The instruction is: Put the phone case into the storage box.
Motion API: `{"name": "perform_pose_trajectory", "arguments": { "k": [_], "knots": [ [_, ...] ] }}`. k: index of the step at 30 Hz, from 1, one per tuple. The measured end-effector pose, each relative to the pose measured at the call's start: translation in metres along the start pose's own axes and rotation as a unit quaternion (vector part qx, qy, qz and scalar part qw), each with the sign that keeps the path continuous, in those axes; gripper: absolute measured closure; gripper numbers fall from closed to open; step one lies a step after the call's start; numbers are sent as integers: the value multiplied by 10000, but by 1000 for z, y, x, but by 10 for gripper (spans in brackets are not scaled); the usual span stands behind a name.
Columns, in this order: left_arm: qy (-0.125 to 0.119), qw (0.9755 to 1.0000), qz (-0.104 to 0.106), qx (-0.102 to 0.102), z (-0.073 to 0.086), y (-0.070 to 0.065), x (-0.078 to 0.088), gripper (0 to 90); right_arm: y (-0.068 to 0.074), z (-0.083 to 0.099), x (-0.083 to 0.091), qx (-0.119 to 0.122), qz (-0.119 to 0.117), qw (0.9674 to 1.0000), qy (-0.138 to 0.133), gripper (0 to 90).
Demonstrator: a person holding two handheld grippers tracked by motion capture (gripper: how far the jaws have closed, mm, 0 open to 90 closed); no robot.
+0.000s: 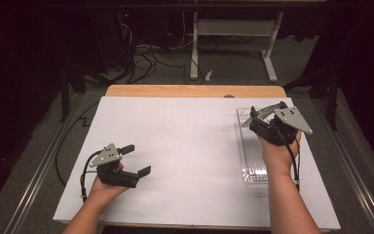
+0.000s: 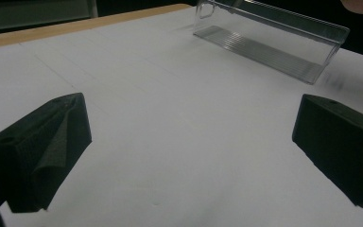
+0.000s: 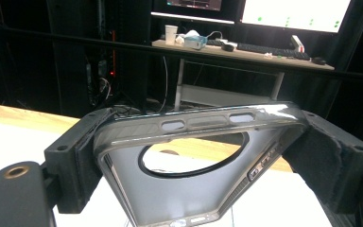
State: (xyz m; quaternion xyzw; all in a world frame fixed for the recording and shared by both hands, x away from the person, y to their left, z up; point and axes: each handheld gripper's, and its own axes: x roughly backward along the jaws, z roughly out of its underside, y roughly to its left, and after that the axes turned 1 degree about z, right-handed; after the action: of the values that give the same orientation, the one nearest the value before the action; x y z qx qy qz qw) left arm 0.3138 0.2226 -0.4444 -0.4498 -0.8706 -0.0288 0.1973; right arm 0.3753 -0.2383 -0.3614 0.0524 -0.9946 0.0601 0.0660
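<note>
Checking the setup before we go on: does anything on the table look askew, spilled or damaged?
Nothing stands out. The clear tray lies flat and square along the white table. The right tool holds a clear phone case above it, intact as far as shown. The left tool is open over bare surface.

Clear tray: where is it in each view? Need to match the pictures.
High view: clear tray lies at the right of the white table, under the right claw, which holds a phone case.
Left gripper view: top right, far across the table.
Right gripper view: can't make it out; the phone case blocks the middle.
Shared landmark: the table's wooden far edge.
</note>
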Motion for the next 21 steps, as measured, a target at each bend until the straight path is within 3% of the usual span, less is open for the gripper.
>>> {"name": "perform_pose_trajectory", "arguments": {
  "k": [21],
  "knots": [
    [-25,10000,13,-5,0,0,1,2,7,1,-34,-96,337,9987,364,136]
  ]
}}
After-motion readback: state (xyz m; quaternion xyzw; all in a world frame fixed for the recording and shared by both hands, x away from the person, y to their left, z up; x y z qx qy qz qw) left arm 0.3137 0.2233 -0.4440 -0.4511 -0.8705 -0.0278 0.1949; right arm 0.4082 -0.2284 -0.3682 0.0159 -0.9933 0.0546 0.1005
